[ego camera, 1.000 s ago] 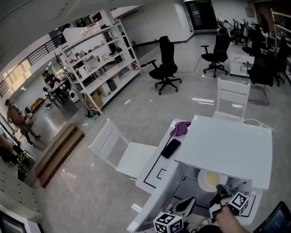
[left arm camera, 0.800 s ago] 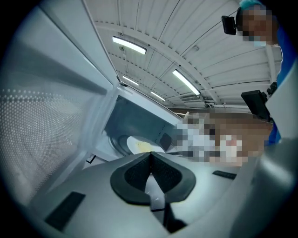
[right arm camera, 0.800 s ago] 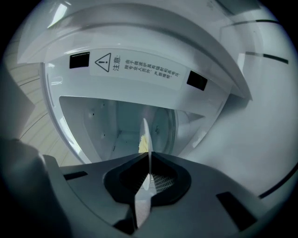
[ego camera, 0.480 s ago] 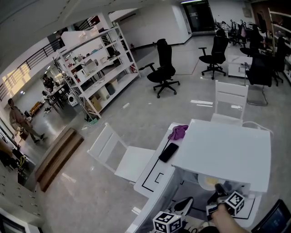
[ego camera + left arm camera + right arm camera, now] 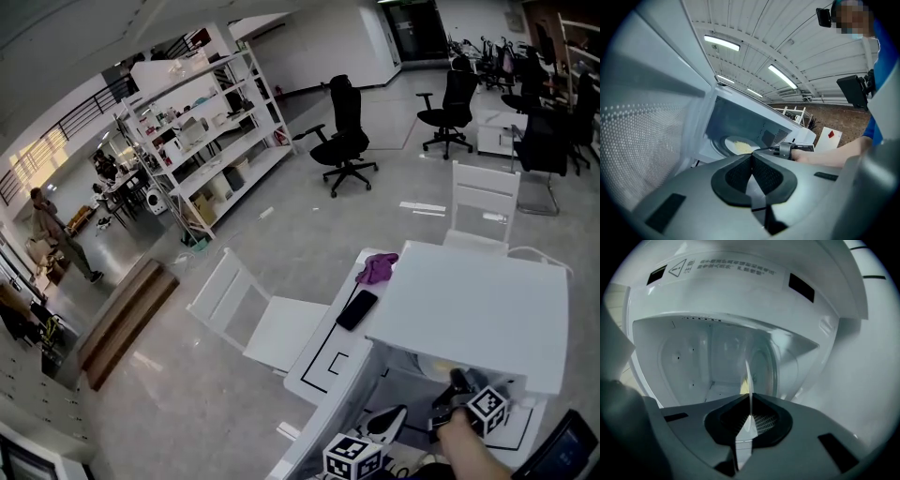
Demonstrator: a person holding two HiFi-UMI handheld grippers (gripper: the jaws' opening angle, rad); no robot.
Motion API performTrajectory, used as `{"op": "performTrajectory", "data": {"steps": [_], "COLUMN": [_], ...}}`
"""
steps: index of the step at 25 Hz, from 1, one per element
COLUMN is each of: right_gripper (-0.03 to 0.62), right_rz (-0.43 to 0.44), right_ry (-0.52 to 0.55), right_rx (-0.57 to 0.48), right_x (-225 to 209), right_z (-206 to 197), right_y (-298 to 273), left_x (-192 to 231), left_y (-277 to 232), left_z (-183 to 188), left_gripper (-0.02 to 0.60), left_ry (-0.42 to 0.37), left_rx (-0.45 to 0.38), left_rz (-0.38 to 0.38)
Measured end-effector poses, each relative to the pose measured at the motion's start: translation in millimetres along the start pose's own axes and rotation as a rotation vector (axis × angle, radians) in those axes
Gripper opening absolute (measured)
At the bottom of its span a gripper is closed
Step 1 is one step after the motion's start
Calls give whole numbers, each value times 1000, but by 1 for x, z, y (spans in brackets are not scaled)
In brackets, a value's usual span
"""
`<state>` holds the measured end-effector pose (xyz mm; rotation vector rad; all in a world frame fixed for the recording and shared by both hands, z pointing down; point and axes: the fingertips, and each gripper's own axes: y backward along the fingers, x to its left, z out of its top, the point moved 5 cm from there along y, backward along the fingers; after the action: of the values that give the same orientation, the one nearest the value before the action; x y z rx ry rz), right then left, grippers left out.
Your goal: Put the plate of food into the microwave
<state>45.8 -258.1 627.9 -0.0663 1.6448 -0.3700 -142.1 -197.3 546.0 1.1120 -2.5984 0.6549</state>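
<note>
Inside microwave (image 5: 684,357), we see right gripper (image 5: 750,401) clenched on plate (image 5: 748,373) rim, plate edge-on between its pads, food (image 5: 745,388) just beyond jaws. Left gripper (image 5: 751,157) closed, empty, near open door (image 5: 642,140).

Your right gripper (image 5: 750,405) is clamped on the rim of the plate (image 5: 748,373). You see the plate edge-on, a bit of yellow food (image 5: 745,388) showing, with the open white microwave (image 5: 689,357) cavity right ahead.
</note>
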Motion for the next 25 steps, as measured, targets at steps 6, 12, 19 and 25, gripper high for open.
{"op": "performTrajectory", "data": {"steps": [6, 12, 19, 25], "right_gripper": [8, 8, 9, 9], "right_rz": [-22, -28, -22, -30], "right_ry": [0, 17, 34, 26], "right_rx": [-42, -72, -77, -79], "right_x": [0, 1, 7, 12], "right_z": [0, 2, 2, 1], "right_y": [-9, -12, -25, -29], "left_x": [-3, -5, -2, 0], "left_y": [5, 13, 15, 19], "left_z": [-1, 0, -3, 3], "left_gripper": [3, 3, 3, 3], "left_ry": [-19, -39, -45, -46], "left_rx": [7, 5, 2, -7], "left_rz": [-20, -31, -30, -28]}}
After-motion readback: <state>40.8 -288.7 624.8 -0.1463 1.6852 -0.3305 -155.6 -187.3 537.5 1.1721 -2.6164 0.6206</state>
